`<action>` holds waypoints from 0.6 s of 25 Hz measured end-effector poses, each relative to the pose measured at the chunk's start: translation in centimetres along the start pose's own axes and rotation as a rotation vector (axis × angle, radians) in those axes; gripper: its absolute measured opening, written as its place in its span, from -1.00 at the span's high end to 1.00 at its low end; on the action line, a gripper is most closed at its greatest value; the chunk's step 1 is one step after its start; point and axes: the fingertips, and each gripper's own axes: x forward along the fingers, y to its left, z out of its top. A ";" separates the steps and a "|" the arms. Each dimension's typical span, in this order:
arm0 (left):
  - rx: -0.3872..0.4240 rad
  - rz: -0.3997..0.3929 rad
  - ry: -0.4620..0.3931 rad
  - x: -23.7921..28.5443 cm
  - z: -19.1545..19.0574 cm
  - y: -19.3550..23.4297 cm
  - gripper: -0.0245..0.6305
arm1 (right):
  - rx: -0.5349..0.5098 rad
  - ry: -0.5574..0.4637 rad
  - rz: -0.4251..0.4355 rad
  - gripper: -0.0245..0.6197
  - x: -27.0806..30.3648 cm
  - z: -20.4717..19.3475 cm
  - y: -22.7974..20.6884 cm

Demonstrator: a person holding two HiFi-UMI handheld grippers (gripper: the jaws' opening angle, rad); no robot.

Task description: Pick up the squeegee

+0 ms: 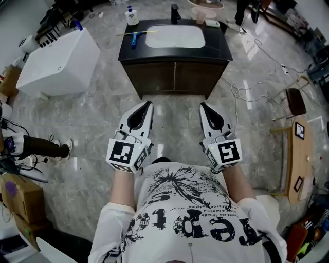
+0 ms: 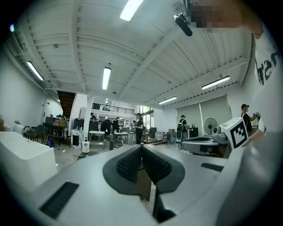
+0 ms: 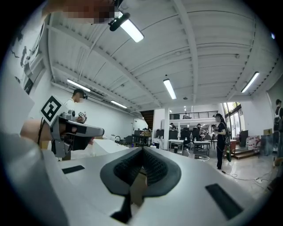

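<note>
Left gripper (image 1: 148, 106): near, at the person's chest, held level; jaws pressed together with nothing between them.
Right gripper (image 1: 202, 106): just beside it on the right, held level; jaws likewise closed on nothing.
Squeegee (image 1: 134, 38): blue handle, pale yellow blade; lies flat on the dark vanity top (image 1: 175, 53) at the far side, left of the white basin (image 1: 176, 37), well apart from both grippers.
Soap bottle (image 1: 131, 15): upright at the counter's far left corner.
White tub (image 1: 59, 64): far left, on the marble floor (image 1: 92, 113).
</note>
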 end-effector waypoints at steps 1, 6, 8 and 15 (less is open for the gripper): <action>0.000 0.009 0.004 0.1 -0.2 0.1 0.88 | 0.014 0.006 0.006 0.88 0.1 -0.2 -0.1; 0.047 0.050 0.004 1.3 -1.0 0.9 -0.10 | 0.074 0.017 -0.007 0.88 0.7 -1.7 -1.6; 0.039 0.067 0.005 1.7 -1.4 1.6 -0.10 | 0.093 0.025 -0.010 0.88 1.3 -2.3 -2.1; -0.009 0.108 0.028 3.5 -2.6 5.4 -0.10 | 0.094 0.056 0.010 0.88 5.0 -3.6 -2.8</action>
